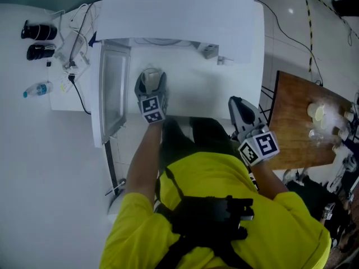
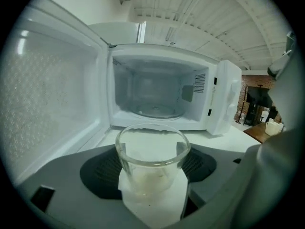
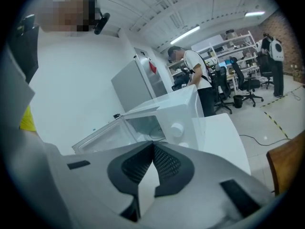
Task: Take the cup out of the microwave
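A clear glass cup (image 2: 152, 161) sits upright between the dark pads of my left gripper (image 2: 152, 168), which press on both its sides. It hangs in front of the white microwave (image 2: 157, 87), outside the cavity. The door (image 2: 47, 94) stands swung open to the left, and only the glass turntable (image 2: 155, 111) lies inside. In the head view the left gripper (image 1: 150, 86) holds the cup (image 1: 151, 77) over the white counter before the microwave (image 1: 179, 10). My right gripper (image 1: 242, 112) hovers to the right, near the counter's edge. Its pads (image 3: 164, 163) meet at the tips with nothing between them.
A brown wooden table (image 1: 297, 133) with glassware stands on the right. On the left lie a water bottle (image 1: 37, 89), two black objects (image 1: 38, 32) and cables (image 1: 76, 32). The open door (image 1: 114, 91) juts toward me. People (image 3: 196, 78) stand far back in the room.
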Available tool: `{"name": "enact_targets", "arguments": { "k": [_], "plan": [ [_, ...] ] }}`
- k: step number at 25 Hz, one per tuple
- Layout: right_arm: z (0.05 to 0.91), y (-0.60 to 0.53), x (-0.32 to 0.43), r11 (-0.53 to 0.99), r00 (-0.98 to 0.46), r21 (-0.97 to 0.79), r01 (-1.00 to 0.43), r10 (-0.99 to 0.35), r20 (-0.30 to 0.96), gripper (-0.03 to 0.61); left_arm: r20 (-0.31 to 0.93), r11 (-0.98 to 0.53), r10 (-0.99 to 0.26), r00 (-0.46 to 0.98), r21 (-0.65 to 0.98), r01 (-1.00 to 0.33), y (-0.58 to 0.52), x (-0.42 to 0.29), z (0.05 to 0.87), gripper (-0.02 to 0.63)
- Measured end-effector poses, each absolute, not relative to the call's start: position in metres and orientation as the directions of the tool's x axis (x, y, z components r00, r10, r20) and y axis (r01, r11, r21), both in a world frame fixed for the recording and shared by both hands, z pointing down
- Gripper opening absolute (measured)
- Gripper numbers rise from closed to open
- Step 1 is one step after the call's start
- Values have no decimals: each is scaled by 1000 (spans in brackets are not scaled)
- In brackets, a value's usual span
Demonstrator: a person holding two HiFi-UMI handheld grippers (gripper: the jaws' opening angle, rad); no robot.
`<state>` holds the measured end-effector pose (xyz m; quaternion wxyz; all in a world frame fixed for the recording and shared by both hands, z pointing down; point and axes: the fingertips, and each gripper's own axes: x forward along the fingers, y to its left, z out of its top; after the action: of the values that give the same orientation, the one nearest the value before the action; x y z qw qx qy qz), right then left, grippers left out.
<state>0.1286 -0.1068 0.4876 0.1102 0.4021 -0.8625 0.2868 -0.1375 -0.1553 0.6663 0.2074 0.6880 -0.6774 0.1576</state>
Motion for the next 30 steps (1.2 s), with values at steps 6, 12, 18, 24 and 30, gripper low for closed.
{"name": "enact_targets", "arguments": {
  "k": [6,12,18,24,30],
  "plan": [
    [490,-98,127,522,-653,-393,-757,-613,444,6,507,39,-862,7,80,-996,-148,-150,683,351],
    [489,-90,127,520,-650,-390,-760,-612,451,6,488,11,-873,18,55,-998,-147,-147,686,354],
    [485,-87,125,494,-629,-390,-777,-633,452,6,493,20,-870,19,73,-997,-132,-148,680,433],
    [439,-83,86,571,-675,-361,-737,-648,353,5,395,-95,-906,151,159,-983,-65,-122,569,262],
    [355,-91,72,666,-711,-253,-701,-681,177,5,232,-149,-957,175,126,-981,-53,-141,398,15]
  ]
}}
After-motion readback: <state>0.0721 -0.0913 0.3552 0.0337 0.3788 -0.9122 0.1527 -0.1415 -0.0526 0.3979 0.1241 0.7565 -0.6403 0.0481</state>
